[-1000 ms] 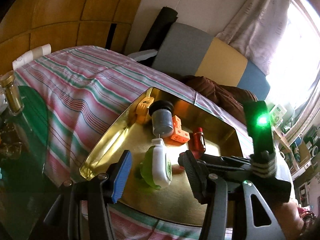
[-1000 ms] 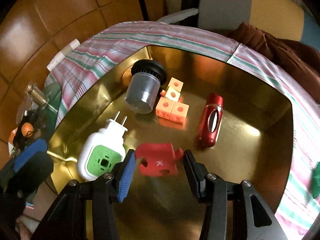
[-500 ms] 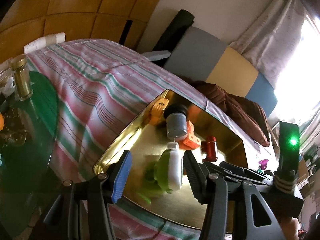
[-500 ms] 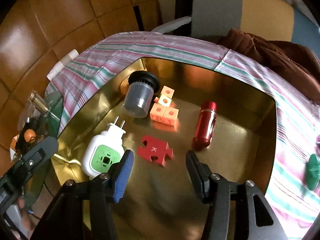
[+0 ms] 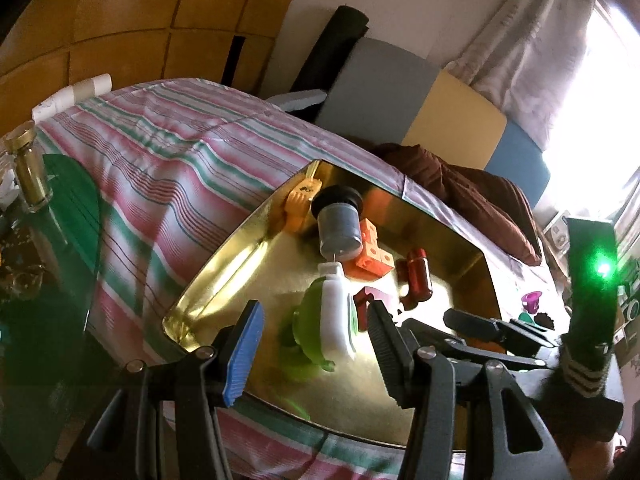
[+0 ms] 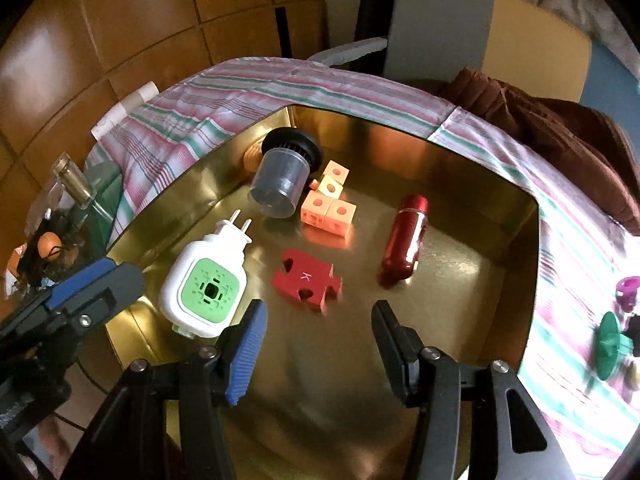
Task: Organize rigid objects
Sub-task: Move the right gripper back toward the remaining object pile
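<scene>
A gold tray [image 6: 500, 264] lies on a striped cloth. On its floor lie a red puzzle piece [image 6: 306, 280], a white and green plug-in device [image 6: 204, 284], a grey jar with a black lid [image 6: 280, 184], joined orange cubes [image 6: 330, 208] and a red cylinder [image 6: 406, 240]. My right gripper [image 6: 319, 308] hangs open above the tray, and the puzzle piece lies free just beyond its fingertips. My left gripper [image 5: 316, 312] is open and holds nothing. It hovers at the tray's near left rim [image 5: 224, 280], short of the plug-in device [image 5: 334, 312].
Small green [image 6: 612, 340] and purple [image 6: 630, 290] toys lie on the cloth right of the tray. A green glass table with a brass-capped bottle [image 5: 30, 172] stands to the left. A brown cloth [image 5: 472, 196] and cushions lie behind the tray.
My right gripper has opened and let go of the red puzzle piece, which now lies on the tray. The gripper has drawn back and risen slightly. My left gripper has hardly moved.
</scene>
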